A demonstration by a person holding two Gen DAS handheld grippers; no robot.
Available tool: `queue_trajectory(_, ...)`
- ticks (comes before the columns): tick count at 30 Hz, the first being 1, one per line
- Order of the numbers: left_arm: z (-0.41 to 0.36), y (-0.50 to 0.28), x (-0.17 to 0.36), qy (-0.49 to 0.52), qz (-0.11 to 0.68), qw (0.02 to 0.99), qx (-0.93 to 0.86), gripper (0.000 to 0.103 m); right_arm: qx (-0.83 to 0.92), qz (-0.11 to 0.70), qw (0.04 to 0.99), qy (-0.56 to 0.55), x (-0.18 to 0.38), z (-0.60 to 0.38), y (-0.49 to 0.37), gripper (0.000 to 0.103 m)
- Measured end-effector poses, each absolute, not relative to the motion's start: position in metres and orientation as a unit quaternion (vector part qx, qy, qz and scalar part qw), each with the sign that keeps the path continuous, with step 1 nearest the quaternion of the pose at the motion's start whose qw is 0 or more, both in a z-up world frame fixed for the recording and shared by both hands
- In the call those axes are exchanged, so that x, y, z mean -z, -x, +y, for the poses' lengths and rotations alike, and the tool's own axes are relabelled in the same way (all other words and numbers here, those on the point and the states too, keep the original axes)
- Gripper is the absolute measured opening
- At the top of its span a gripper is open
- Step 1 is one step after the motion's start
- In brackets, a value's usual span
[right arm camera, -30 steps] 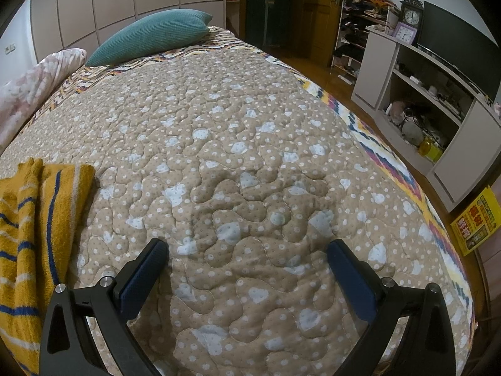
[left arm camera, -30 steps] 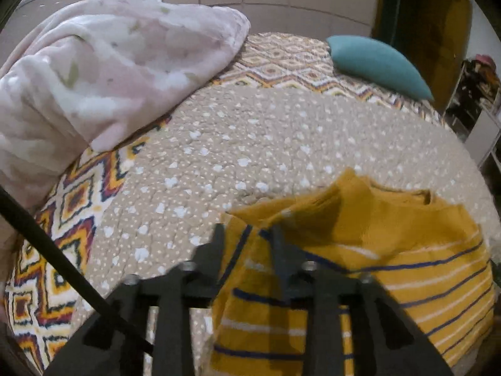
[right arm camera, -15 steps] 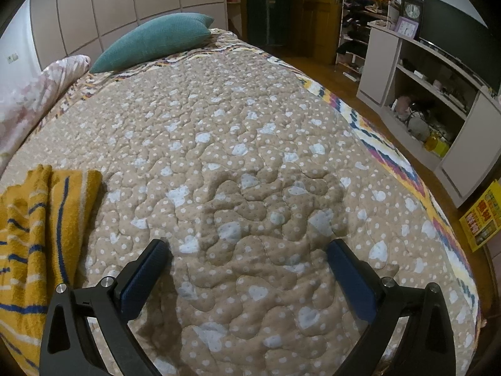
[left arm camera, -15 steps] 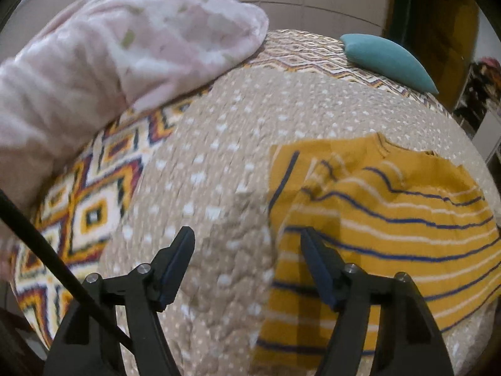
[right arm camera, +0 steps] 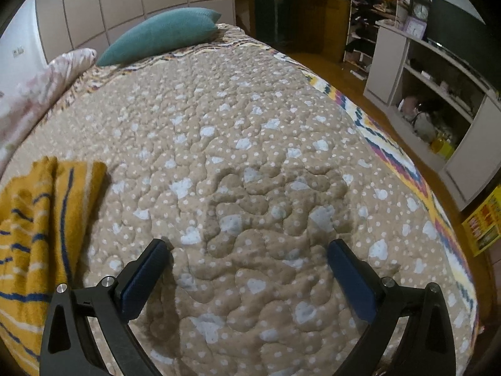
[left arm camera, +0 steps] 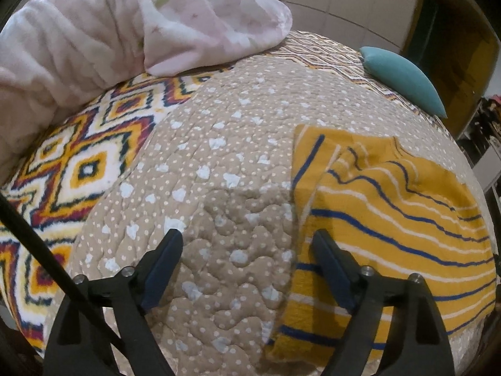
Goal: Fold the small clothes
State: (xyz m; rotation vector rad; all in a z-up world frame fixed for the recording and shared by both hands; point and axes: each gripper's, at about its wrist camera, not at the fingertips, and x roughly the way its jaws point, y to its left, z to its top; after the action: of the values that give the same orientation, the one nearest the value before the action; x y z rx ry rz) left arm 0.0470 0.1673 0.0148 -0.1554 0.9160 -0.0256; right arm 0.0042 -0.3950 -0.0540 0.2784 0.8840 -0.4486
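A small mustard-yellow top with blue and white stripes (left arm camera: 391, 219) lies on the beige dotted quilt (left arm camera: 219, 172), its left sleeve side folded inward over the body. My left gripper (left arm camera: 247, 244) is open and empty, hovering over bare quilt just left of the top's left edge; its right finger (left arm camera: 332, 266) overlaps the garment's edge in view. In the right wrist view the same top (right arm camera: 37, 228) shows at the far left. My right gripper (right arm camera: 247, 253) is open and empty over bare quilt (right arm camera: 266, 172), well to the right of the top.
A pink-and-white duvet (left arm camera: 109, 31) is heaped at the left. A teal pillow (left arm camera: 404, 81) lies at the bed's far end, also seen in the right wrist view (right arm camera: 162, 34). White shelving (right arm camera: 438, 94) and wooden floor lie past the bed's right edge.
My left gripper let go of the top's folded sleeve, opened wide, and drew back to the left and up. The top now lies flat, folded. The right gripper barely moved.
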Motion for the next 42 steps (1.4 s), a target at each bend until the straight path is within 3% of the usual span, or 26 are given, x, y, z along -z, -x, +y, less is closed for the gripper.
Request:
queue_trajectory(18, 0.182, -0.044, 0.004, 0.132, 0.427, 0.894, 0.036, 0.097, 0.219, 0.42, 0.871, -0.129, 0.055, -0.39, -0.005, 0.103)
queue_trajectory(35, 0.18, -0.044, -0.002, 0.13, 0.436, 0.89, 0.031, 0.097, 0.227, 0.419, 0.871, -0.123, 0.053, -0.389, -0.006, 0.103)
queue_trajectory(42, 0.189, -0.045, -0.007, 0.207, 0.444, 0.87, 0.052, 0.097, 0.227, 0.418, 0.871, -0.125, 0.053, -0.389, -0.006, 0.103)
